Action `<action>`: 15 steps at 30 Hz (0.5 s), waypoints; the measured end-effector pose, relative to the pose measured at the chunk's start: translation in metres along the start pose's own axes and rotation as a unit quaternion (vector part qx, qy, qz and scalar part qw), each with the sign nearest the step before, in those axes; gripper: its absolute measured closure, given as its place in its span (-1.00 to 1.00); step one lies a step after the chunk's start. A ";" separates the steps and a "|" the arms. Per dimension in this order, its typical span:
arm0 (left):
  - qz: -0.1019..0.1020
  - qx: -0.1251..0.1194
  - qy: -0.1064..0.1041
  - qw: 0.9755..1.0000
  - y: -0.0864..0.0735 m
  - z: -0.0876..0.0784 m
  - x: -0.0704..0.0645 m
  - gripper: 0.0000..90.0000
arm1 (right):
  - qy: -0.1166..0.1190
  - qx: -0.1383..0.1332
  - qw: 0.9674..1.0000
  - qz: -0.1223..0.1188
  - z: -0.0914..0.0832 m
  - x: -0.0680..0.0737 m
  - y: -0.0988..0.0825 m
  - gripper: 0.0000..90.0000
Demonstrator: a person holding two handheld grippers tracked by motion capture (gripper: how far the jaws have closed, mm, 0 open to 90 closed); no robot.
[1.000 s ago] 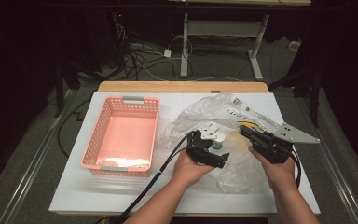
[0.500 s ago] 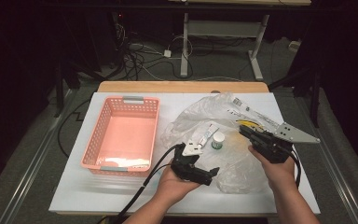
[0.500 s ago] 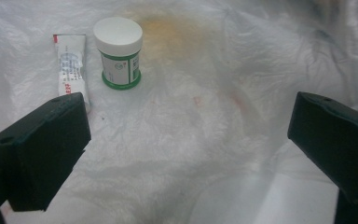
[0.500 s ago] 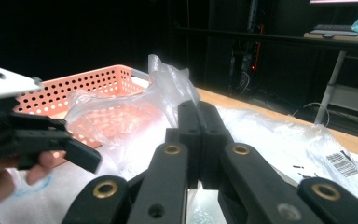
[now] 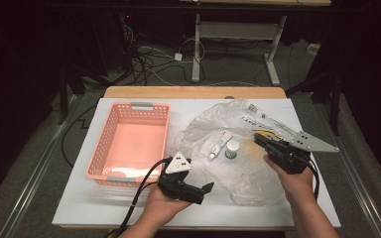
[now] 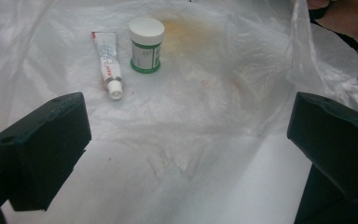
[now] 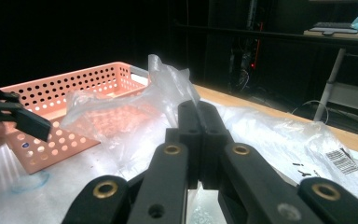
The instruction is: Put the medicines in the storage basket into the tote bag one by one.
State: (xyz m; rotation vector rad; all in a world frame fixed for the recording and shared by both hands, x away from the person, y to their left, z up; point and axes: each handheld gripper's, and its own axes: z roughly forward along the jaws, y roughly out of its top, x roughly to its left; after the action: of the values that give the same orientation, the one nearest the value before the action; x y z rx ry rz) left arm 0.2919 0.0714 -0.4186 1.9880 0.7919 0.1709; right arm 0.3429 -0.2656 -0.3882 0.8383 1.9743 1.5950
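Note:
A clear crumpled plastic bag (image 5: 238,173) lies spread on the right half of the white table (image 5: 104,208). On it lie a small white tube (image 5: 220,145) and a white-capped green jar (image 5: 232,148), side by side. The left gripper view looks at the tube (image 6: 107,63) and the upright jar (image 6: 146,44) from the front. My left gripper (image 5: 204,193) is open and holds nothing, near the front edge, short of the bag (image 6: 205,93). My right gripper (image 5: 258,140) is shut on a fold of the bag (image 7: 168,88), which stands up from its jaws.
A pink perforated basket (image 5: 96,153) stands on the table's left half, and its inside looks bare. A wooden edge (image 5: 193,92) runs along the table's far side. Cables and desk legs stand on the dark floor beyond.
My left gripper has drawn back from over the bag toward the front left of the table, and the tube and jar now lie uncovered. The right gripper has kept still.

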 end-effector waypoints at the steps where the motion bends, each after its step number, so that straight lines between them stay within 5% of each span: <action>1: 0.001 0.000 0.003 1.000 -0.002 -0.004 0.001 -1.00 | 0.000 0.001 1.000 0.000 0.000 0.000 0.000 1.00; 5: -0.016 0.002 -0.003 1.000 -0.010 -0.021 0.007 -0.95 | -0.001 0.002 1.000 0.001 0.000 0.000 -0.001 1.00; 15: -0.021 -0.006 0.035 0.999 -0.028 -0.061 0.022 -0.67 | 0.000 0.001 1.000 -0.001 0.000 0.001 0.000 1.00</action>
State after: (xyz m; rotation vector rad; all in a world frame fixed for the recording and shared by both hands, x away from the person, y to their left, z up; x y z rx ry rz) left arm 0.2704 0.1385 -0.4130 1.9618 0.8756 0.2217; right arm 0.3418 -0.2650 -0.3881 0.8380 1.9759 1.5925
